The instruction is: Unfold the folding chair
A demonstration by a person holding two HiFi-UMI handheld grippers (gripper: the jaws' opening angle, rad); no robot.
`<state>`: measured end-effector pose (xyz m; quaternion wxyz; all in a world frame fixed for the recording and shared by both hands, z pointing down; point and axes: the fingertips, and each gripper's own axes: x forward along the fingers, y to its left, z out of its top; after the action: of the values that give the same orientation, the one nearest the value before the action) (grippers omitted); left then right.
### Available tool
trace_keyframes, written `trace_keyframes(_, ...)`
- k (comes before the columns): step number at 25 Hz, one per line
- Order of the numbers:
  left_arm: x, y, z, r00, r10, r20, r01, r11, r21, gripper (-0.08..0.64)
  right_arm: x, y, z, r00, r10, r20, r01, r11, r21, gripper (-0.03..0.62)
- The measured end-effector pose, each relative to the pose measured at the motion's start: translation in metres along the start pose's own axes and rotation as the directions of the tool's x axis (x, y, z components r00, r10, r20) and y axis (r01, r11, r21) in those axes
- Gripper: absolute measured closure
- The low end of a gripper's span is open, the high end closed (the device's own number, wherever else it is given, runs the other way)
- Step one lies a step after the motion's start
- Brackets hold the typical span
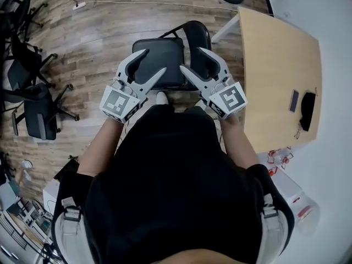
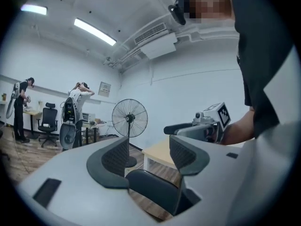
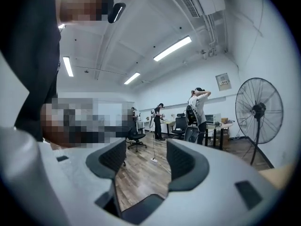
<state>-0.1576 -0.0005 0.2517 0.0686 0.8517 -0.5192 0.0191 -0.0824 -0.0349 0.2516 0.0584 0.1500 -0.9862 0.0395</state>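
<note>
Head view
- chair position: the folding chair [image 1: 165,65] stands on the wood floor [image 1: 99,32] right in front of the person, seat flat and facing up, backrest on the far side, beside the light wood surface [image 1: 275,59].
- left tongs [image 1: 154,61]: I read the jaws as wide apart, hovering over the near left part of the seat. I cannot tell from here whether they touch it.
- right tongs [image 1: 191,58]: jaws equally wide apart, over the near right part of the seat, towards the backrest. Nothing is clamped.
- surroundings: office chairs [image 1: 33,109] stand well off to the left.

Left gripper view
- left tongs [image 2: 148,149]: both pads spread, and only room background shows between them.
- low in the gap: a dark padded edge [image 2: 150,187] sits below the pads. I see no pad pressed against it.
- beyond: a pedestal fan [image 2: 129,119], the corner of the surface [image 2: 160,149] and the right tongs [image 2: 188,128] held at the right.

Right gripper view
- right tongs [image 3: 146,149]: pads spread, with bare floor [image 3: 141,173] between them.
- low in the gap: a dark rounded edge [image 3: 141,211], clear of both pads.
- beyond: the fan [image 3: 258,112] at the right, and people [image 3: 197,109] at desks far back.
</note>
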Motion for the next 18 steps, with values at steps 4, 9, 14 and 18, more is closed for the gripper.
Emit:
trace_keyframes(4,-0.008,-0.004,0.012,1.000,0.013,0.002,-0.013,0.997,0.073,0.298,0.001,0.010,0.014,1.000,-0.002,0.020,0.003,0.999,-0.038,0.321)
trace_keyframes(9,-0.015,0.005,0.020,0.999,0.035,0.023,-0.037,0.995,0.094,0.313,0.008,0.014,0.022,0.999,0.002,0.037,-0.001,0.999,-0.040,0.321)
trace_keyframes(14,-0.011,0.001,0.022,0.999,0.020,0.049,-0.025,0.994,0.103,0.314,0.004,0.013,0.021,0.999,-0.011,0.036,0.013,0.999,-0.049,0.325)
trace_keyframes(18,-0.009,-0.001,0.022,0.998,0.014,0.057,-0.019,0.995,0.101,0.321,0.000,0.011,0.021,0.999,-0.018,0.032,0.019,0.999,-0.049,0.333)
